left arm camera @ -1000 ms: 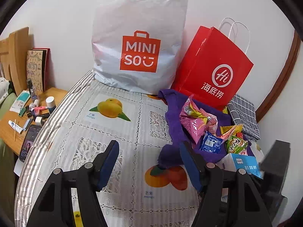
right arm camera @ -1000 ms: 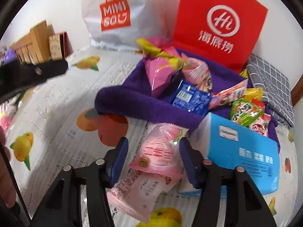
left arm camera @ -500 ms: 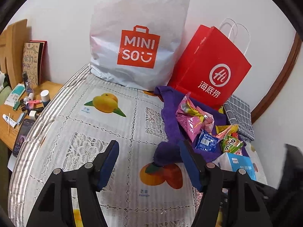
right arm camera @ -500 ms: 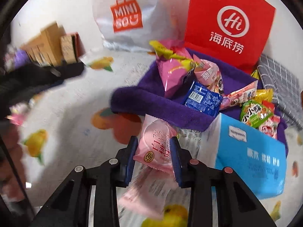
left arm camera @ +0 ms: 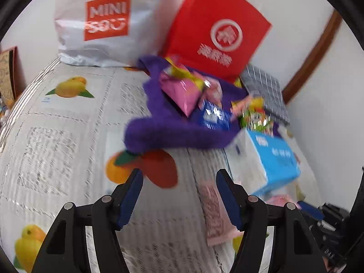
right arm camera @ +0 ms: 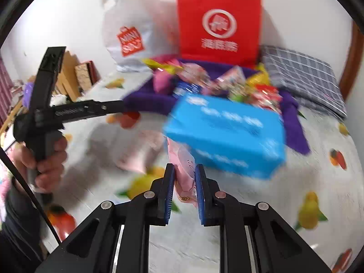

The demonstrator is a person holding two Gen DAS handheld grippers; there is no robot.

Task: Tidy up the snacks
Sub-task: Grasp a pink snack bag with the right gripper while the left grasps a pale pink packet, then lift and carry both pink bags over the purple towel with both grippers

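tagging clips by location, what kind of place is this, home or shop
Most likely a home, not a shop: a table under a lace cloth printed with fruit, used shopping bags, a white one and a red one, leaning on the wall, and a folded plaid cloth.

A plain white wall [left arm camera: 295,4] is standing behind everything, and daylight-like, even light is falling across it. A brown wooden curved trim [left arm camera: 311,52] is running down the wall at the right. The bench is wearing a white lace-patterned cloth [left arm camera: 56,141] printed with mangoes and other fruit. A grey checked cloth [right arm camera: 304,77] is lying folded near the wall at the right. At the left, a lower wooden surface [right arm camera: 9,116] is holding small clutter, too blurred to tell apart, and wooden boards [right arm camera: 68,77] and a red-edged book [right arm camera: 85,75] are leaning against the wall.
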